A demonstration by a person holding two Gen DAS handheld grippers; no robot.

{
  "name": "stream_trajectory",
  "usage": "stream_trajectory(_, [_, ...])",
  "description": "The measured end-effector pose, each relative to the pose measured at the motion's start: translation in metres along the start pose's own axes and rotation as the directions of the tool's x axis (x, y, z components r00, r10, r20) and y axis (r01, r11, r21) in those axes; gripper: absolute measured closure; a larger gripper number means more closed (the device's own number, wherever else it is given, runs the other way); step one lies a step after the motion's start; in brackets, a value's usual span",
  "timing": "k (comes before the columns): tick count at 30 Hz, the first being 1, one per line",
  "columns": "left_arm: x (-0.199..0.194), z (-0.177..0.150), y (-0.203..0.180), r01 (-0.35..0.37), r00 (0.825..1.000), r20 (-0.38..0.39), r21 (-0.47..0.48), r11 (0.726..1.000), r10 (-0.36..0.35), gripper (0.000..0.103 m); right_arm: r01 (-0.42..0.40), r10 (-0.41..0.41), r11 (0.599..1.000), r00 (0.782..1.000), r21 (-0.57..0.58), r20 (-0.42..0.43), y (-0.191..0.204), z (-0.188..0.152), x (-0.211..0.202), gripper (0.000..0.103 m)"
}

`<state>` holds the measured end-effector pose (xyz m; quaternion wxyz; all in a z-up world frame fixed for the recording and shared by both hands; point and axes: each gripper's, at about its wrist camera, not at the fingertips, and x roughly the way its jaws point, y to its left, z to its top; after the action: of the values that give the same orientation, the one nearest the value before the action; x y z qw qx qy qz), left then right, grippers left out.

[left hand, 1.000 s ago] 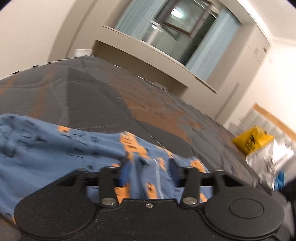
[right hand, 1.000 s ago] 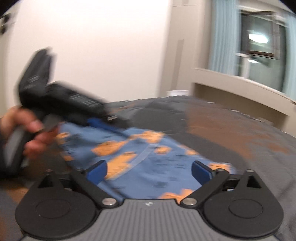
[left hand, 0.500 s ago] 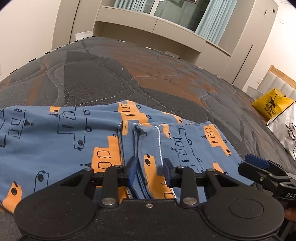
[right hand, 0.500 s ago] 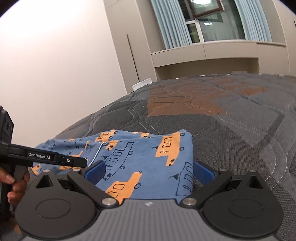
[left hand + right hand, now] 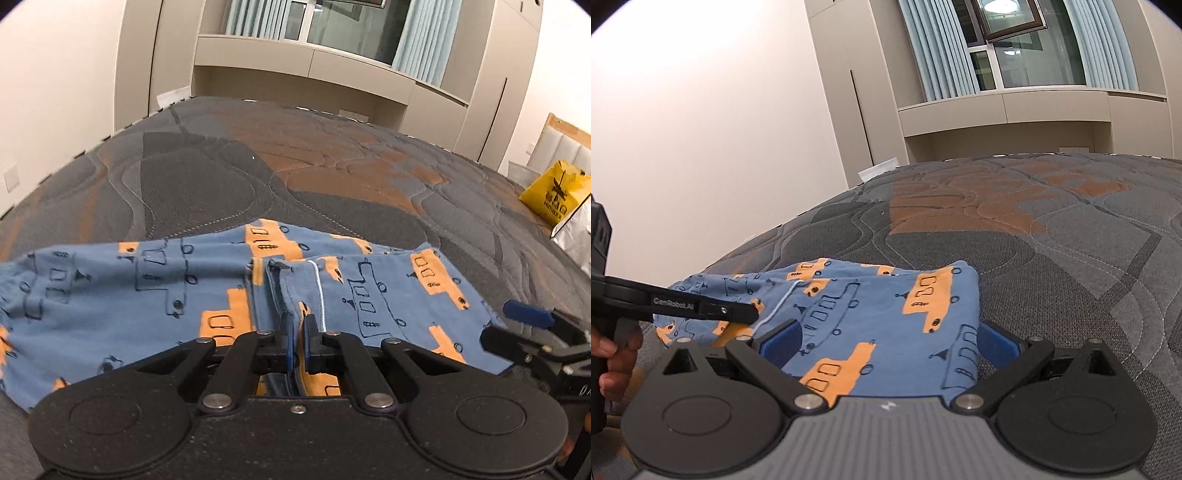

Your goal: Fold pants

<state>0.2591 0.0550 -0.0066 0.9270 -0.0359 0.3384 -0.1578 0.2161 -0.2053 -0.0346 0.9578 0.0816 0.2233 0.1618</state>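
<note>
Blue pants (image 5: 155, 295) with orange boat print are lying flat on the dark grey and orange quilted bed (image 5: 332, 166), at the bed's near edge, partly folded: a doubled-over section is sitting on the right part, its white-stitched seam running toward the camera.

Left gripper (image 5: 297, 345) is sitting at the near edge of the pants, right at the inner edge of that folded section. Its jaws have just been closing and are now pressed nearly together, pinching a ridge of the pants fabric between the blue pads. In the right wrist view the same gripper (image 5: 753, 314) is coming in from the left, tip lying over the left part of the pants; a hand (image 5: 613, 354) is gripping its handle at the frame's left edge.

Right gripper (image 5: 886, 341) is hovering at the near right corner of the pants, jaws spread wide, with the folded corner lying between the two blue pads; the pads are not pressing on the cloth. In the left wrist view it (image 5: 524, 325) is showing just right of the pants.

Yellow bag (image 5: 554, 192) is sitting well right of the pants, at the bed's far right side.
</note>
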Motion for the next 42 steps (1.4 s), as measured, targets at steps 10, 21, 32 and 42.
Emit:
stream_trajectory(10, [-0.001,-0.013,0.004,0.002,1.0,0.014,-0.037,0.999,-0.001,0.067,0.04,-0.042,0.999,0.998,-0.035,-0.038,0.002,0.001,0.007,0.0])
stream_trajectory(21, [0.001,-0.025,0.01,-0.122,0.991,0.058,-0.002,0.993,0.122,0.036,0.392,-0.42,0.869,0.907,-0.304,-0.033,-0.031,0.044,0.103,0.0])
stream_trajectory(32, [-0.015,-0.025,0.01,-0.079,0.994,0.065,-0.051,0.996,0.082,0.013,0.318,-0.347,0.887,0.937,-0.335,-0.032,-0.014,0.031,0.056,0.0])
stream_trajectory(42, [-0.013,-0.045,-0.014,-0.126,0.992,0.016,0.052,0.991,0.126,0.001,0.405,-0.418,0.734,0.902,-0.546,0.108,0.022,-0.032,0.0,0.0])
